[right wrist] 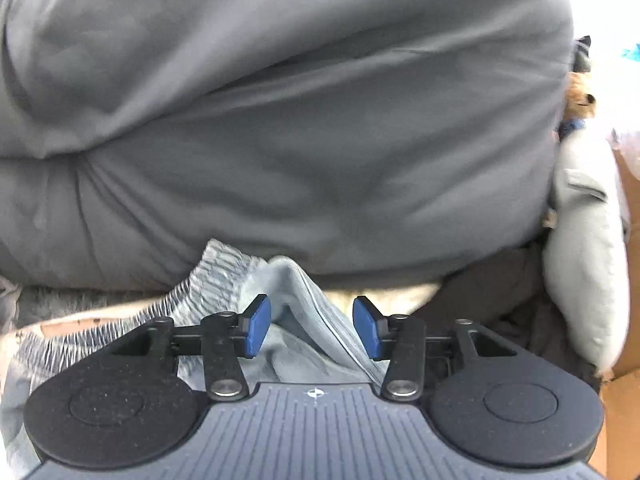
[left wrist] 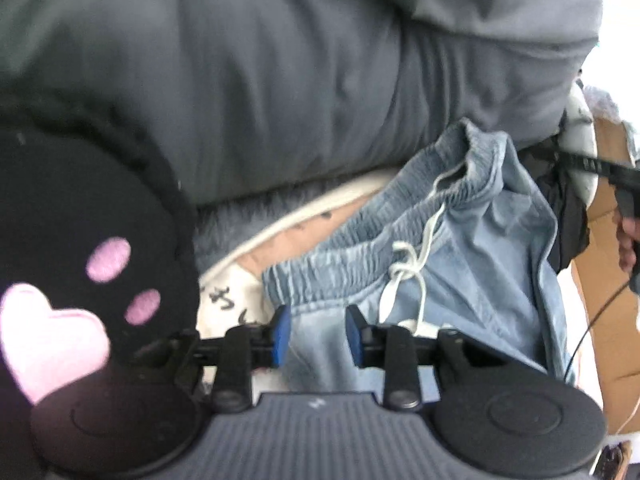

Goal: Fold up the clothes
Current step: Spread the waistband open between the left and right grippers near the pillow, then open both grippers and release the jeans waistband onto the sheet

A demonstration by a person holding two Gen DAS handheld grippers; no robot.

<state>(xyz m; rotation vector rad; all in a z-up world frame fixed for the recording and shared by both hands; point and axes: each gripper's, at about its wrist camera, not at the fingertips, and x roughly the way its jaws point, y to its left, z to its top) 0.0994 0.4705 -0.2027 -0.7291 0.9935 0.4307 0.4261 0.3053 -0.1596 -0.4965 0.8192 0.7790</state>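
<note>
Light blue shorts (left wrist: 480,248) with an elastic waistband and a white drawstring (left wrist: 408,268) lie crumpled on a bed, in front of a big grey duvet (left wrist: 260,80). My left gripper (left wrist: 317,336) stands over the waistband's near end. Its blue pads are apart, with blue cloth lying loosely between them. In the right wrist view a raised fold of the shorts (right wrist: 296,280) runs up between the pads of my right gripper (right wrist: 312,328). That gripper is open and neither pad touches the fold.
A black plush with pink paw marks (left wrist: 80,240) lies at the left. Cream printed cloth (left wrist: 236,292) shows under the shorts. On the right are a dark garment (right wrist: 500,288), a pale grey pillow (right wrist: 584,248), a cardboard box (left wrist: 608,340) and a hand (left wrist: 628,240).
</note>
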